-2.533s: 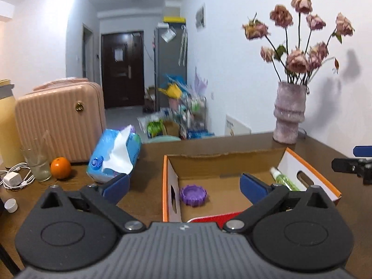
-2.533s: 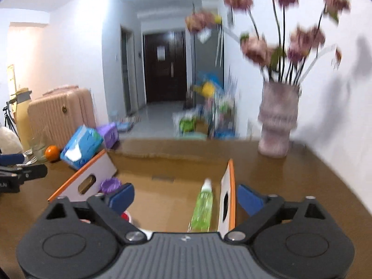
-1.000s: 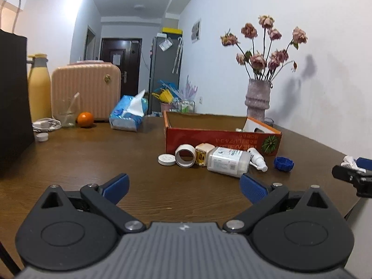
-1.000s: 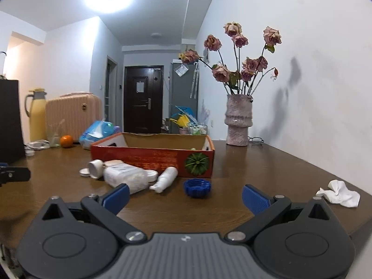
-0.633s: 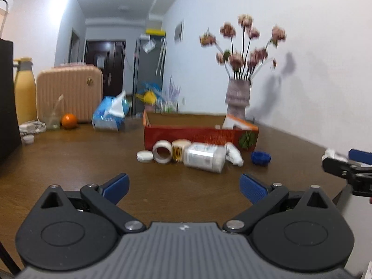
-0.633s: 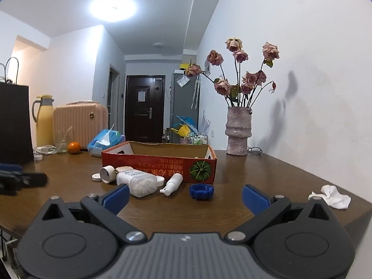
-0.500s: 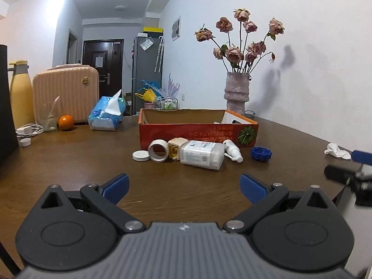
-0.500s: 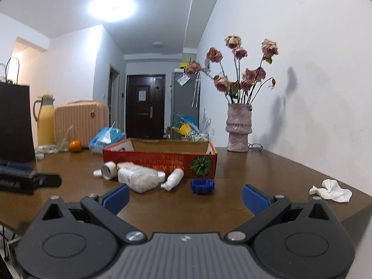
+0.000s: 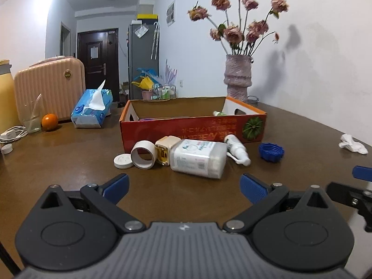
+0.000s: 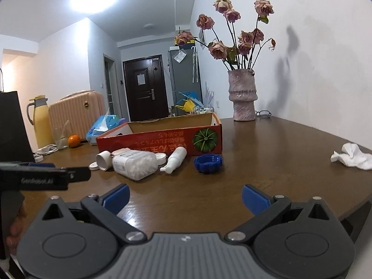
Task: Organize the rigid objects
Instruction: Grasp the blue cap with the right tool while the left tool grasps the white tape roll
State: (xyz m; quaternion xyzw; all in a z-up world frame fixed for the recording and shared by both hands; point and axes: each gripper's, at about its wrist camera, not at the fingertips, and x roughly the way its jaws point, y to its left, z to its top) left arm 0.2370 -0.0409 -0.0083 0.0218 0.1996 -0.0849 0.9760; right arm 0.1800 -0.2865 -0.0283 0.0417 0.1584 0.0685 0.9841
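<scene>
A red-and-orange cardboard box (image 9: 193,127) (image 10: 160,137) stands open on the brown table. In front of it lie a white cotton-swab jar (image 9: 200,154) (image 10: 134,162), a tape roll (image 9: 143,154) (image 10: 103,160), a small beige box (image 9: 164,150), a white round lid (image 9: 122,161), a white spray bottle (image 9: 237,148) (image 10: 175,155) and a blue cap (image 9: 270,152) (image 10: 208,161). A green bottle (image 9: 218,113) and a purple lid (image 9: 148,119) peek over the box rim. My left gripper (image 9: 183,184) is open and empty, short of the jar. My right gripper (image 10: 184,195) is open and empty, short of the blue cap.
A vase of dried roses (image 9: 238,81) (image 10: 243,95) stands behind the box. At left are a tissue pack (image 9: 91,108), an orange (image 9: 49,121), a glass (image 9: 31,121), a pink suitcase (image 9: 50,88) and a yellow flask (image 10: 41,121). A crumpled tissue (image 10: 351,157) lies at the right.
Both grippers have drawn back from over the box to low at the table's near side, then edged forward toward the loose items. Both stay open.
</scene>
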